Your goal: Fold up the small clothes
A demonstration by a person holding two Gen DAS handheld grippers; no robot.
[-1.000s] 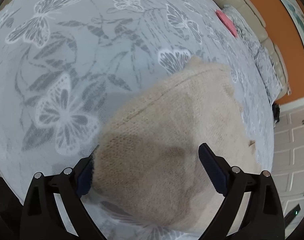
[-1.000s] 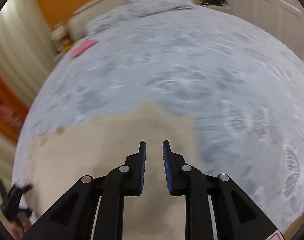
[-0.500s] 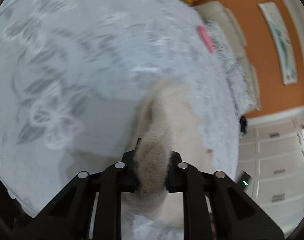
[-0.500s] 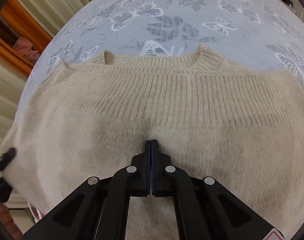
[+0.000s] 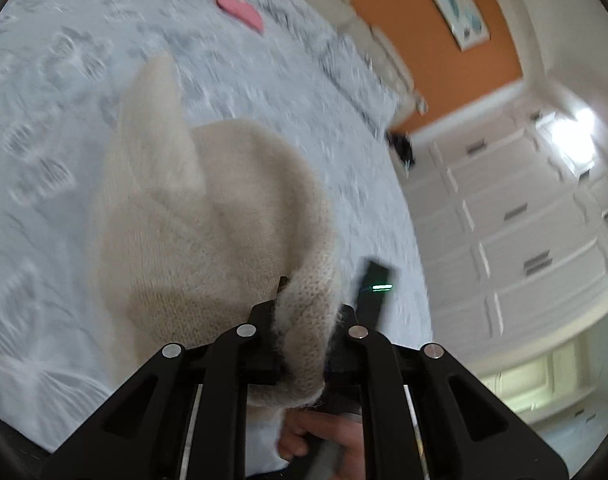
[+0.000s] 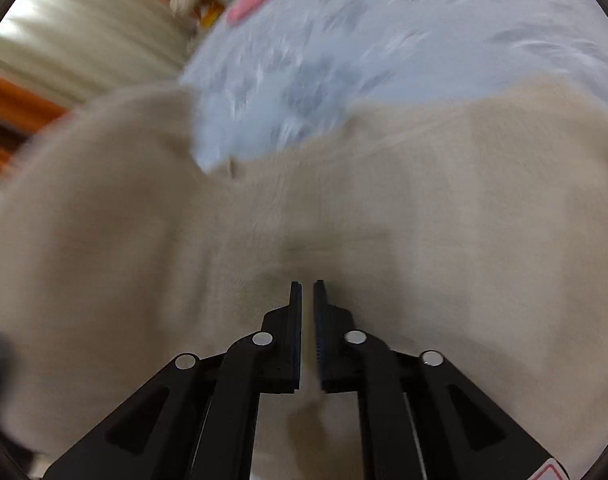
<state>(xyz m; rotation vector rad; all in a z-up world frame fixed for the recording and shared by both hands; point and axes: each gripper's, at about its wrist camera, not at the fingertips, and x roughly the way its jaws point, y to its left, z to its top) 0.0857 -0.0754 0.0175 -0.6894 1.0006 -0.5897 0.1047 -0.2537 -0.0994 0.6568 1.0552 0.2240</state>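
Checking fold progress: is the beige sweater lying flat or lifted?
Lifted. The sweater bunches up off the bedspread, an edge pinched in the left gripper.

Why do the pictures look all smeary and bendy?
Left wrist view: the bedspread is streaked with motion blur, though the sweater knit near the left gripper looks sharper; a ceiling light glares. Right wrist view: nearly everything smears, only the right gripper stays crisp. Both bend from fisheye lenses.

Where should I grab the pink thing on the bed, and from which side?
Pinch the pink item's thin outer edge, coming in low along the bedspread. It seems to lie flat, so there is little height to grip from above. Blur hides its exact shape. Both grippers are busy with the sweater.
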